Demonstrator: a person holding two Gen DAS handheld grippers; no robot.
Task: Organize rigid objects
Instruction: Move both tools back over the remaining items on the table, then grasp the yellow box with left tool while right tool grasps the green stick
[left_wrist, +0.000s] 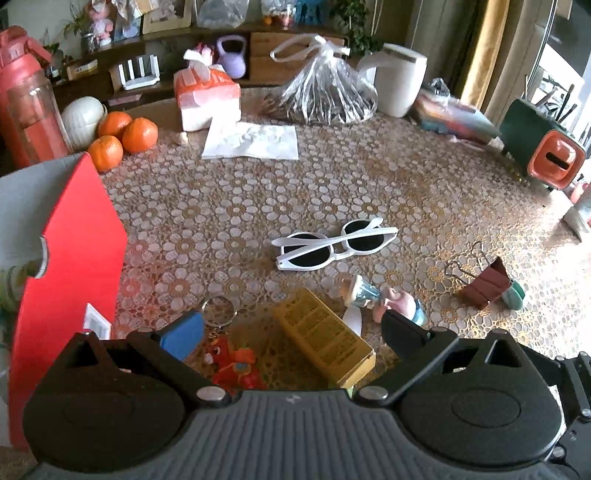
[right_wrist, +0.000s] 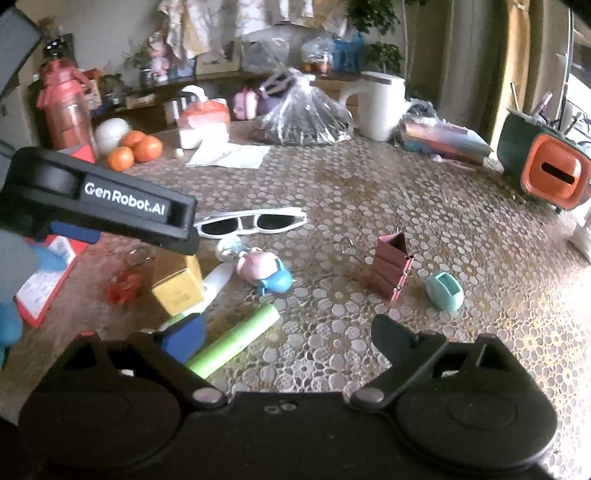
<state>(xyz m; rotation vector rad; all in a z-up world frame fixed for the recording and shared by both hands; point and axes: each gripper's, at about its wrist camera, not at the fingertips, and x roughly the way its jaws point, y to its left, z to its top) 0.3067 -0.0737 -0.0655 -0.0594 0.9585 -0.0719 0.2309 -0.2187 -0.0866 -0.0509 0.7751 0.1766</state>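
My left gripper (left_wrist: 291, 328) is open, its jaws standing wide on either side of a yellow box (left_wrist: 325, 338) that lies on the table; it also shows in the right wrist view (right_wrist: 177, 284). A red keychain toy (left_wrist: 232, 363) lies by the left finger. White sunglasses (left_wrist: 332, 243) lie further out, also in the right view (right_wrist: 251, 223). A pig figurine (right_wrist: 264, 267), a red binder clip (right_wrist: 393, 267) and a teal sharpener (right_wrist: 445, 291) lie ahead of my right gripper (right_wrist: 291, 332), which is open and empty. A green tube (right_wrist: 236, 341) lies by its left finger.
A red box flap (left_wrist: 70, 258) stands at the left. Oranges (left_wrist: 122, 138), a tissue pack (left_wrist: 207, 98), a clear bag (left_wrist: 321, 92), a white jug (left_wrist: 400, 83) and a green-orange holder (left_wrist: 543, 147) line the far side of the lace tablecloth (left_wrist: 369, 177).
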